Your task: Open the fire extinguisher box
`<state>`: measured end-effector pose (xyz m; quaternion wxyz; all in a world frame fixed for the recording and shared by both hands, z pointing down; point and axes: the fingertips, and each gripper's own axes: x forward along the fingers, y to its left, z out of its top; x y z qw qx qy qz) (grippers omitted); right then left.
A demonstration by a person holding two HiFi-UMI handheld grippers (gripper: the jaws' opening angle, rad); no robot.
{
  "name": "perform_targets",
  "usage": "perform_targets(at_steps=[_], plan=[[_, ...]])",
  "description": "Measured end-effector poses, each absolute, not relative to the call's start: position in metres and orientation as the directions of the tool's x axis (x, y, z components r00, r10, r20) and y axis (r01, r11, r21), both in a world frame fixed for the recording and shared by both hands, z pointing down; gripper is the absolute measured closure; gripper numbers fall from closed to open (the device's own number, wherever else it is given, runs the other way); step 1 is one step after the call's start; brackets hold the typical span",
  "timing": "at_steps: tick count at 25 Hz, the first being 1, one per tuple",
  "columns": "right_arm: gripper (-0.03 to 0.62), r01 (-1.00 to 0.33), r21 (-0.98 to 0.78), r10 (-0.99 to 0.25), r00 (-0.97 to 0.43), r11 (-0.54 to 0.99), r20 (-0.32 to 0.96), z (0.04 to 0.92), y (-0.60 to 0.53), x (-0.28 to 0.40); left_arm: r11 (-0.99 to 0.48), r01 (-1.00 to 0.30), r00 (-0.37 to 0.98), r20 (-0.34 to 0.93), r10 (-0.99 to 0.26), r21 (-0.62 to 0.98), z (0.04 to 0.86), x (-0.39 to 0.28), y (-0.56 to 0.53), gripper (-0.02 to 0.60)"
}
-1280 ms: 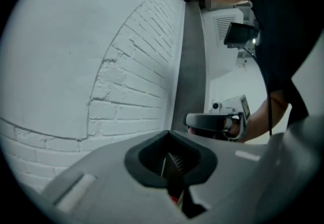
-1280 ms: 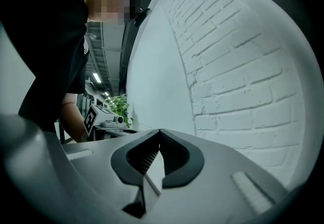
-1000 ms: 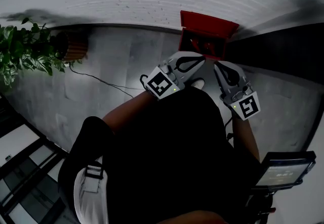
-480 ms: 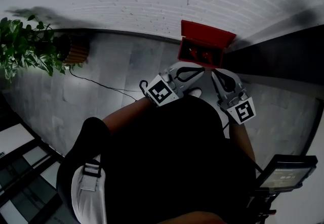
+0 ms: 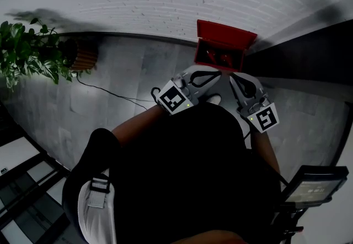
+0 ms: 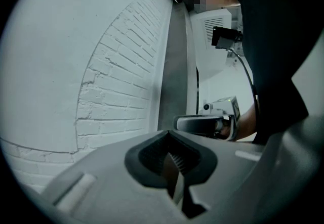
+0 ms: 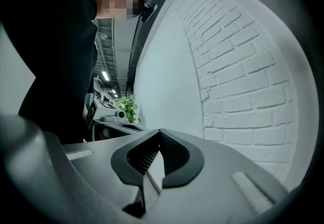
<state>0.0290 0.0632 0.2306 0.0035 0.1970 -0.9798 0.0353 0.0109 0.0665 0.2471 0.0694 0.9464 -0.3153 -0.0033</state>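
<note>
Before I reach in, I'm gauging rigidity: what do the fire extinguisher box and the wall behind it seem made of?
Fire extinguisher box: likely painted sheet metal, red, with flat, crisp-edged panels; plastic is possible. Wall: brick painted matte white; courses and joints show through.

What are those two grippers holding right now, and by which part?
Nothing. The left gripper and right gripper both have their jaws shut, empty.

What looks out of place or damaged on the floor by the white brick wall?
Nothing looks damaged or spilled. Only a thin black cable lies loose across the grey floor, running from beside the brown wicker plant pot.
</note>
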Motion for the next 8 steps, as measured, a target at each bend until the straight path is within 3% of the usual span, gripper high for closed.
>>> perform_targets(at_steps=[8], plan=[[0.586,-0.377,-0.065,-0.375,-0.926,0.924,0.030,0.2323,0.0670,0.0274,-0.792,-0.597,0.801,0.041,-0.597,0.125,0.2456,0.0110,0.0703,0.578]])
